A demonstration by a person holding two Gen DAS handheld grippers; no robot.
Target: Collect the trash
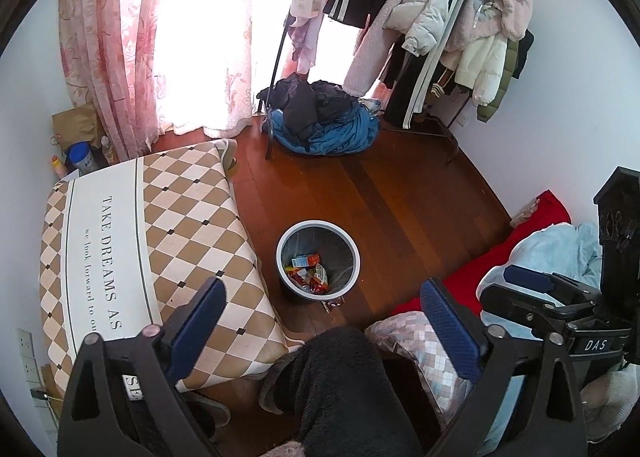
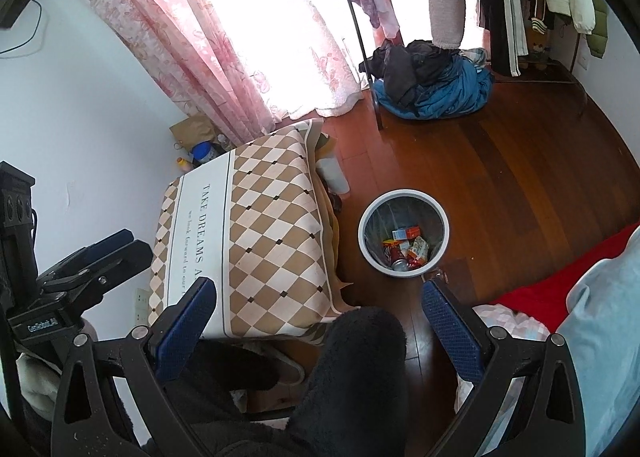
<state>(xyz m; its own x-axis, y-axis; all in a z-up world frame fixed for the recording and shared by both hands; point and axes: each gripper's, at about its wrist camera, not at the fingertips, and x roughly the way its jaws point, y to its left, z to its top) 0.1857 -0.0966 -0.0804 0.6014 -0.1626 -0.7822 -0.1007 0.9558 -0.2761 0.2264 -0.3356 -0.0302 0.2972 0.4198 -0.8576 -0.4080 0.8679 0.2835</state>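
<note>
A round grey bin with a white rim (image 1: 316, 223) (image 2: 402, 193) stands on the wooden floor beside a table. Colourful wrappers and a can (image 1: 308, 271) (image 2: 406, 249) lie inside it. One small crumpled wrapper (image 1: 334, 303) (image 2: 438, 275) lies on the floor against the bin's near side. My left gripper (image 1: 323, 287) is open and empty, held high above the floor on the near side of the bin. My right gripper (image 2: 318, 287) is also open and empty, at about the same height. Each gripper shows at the edge of the other's view. A leg in dark fleece (image 2: 360, 369) is below both.
A low table under a checked cloth (image 1: 160, 241) stands left of the bin. A bed with a red sheet (image 1: 520, 241) and pale bedding is on the right. Farther back, a pile of blue and dark clothes (image 1: 324, 121) lies under a loaded clothes rack (image 1: 440, 17). Pink curtains (image 1: 120, 37) hang at the window.
</note>
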